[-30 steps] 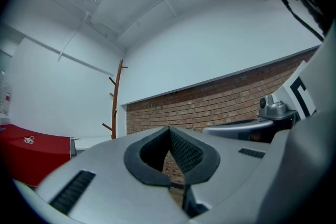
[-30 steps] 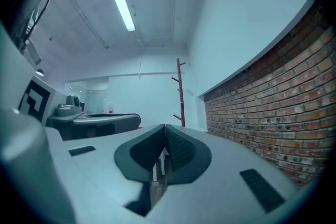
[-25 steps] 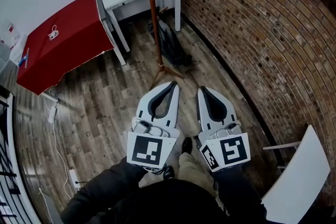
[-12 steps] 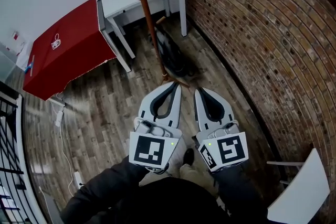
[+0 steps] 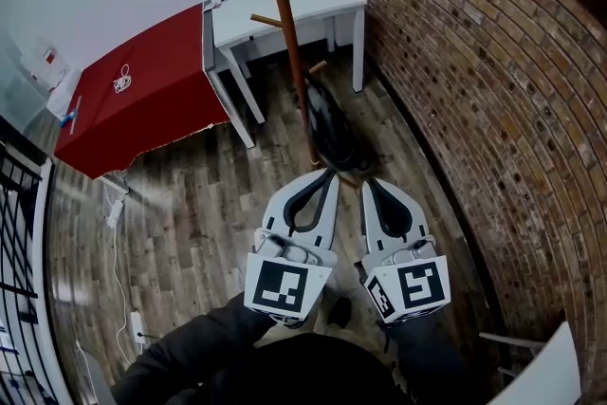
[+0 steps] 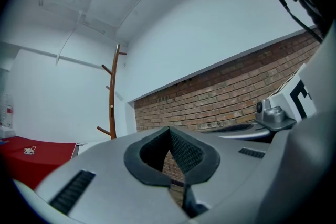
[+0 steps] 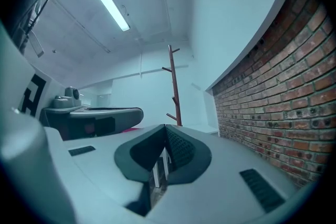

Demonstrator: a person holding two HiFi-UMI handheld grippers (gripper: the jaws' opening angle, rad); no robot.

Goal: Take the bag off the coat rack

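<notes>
A brown wooden coat rack (image 5: 285, 24) stands ahead near the brick wall; it also shows as the rack (image 6: 112, 97) in the left gripper view and the rack (image 7: 174, 86) in the right gripper view. A dark bag (image 5: 329, 120) hangs low against the pole, close to the floor; whether it touches the floor I cannot tell. My left gripper (image 5: 327, 174) and right gripper (image 5: 372, 182) are held side by side, level, their tips just short of the bag and the rack's foot. Both are shut with nothing between the pads. The bag is hidden in both gripper views.
A white table (image 5: 294, 0) stands behind the rack, and a table under a red cloth (image 5: 142, 100) lies to its left. The brick wall (image 5: 474, 90) runs along the right. A cable and socket strip (image 5: 128, 318) lie on the wooden floor at the left.
Both grippers have come forward together toward the coat rack. The rack's foot and the bag now lie right beyond their tips. The jaws have stayed shut.
</notes>
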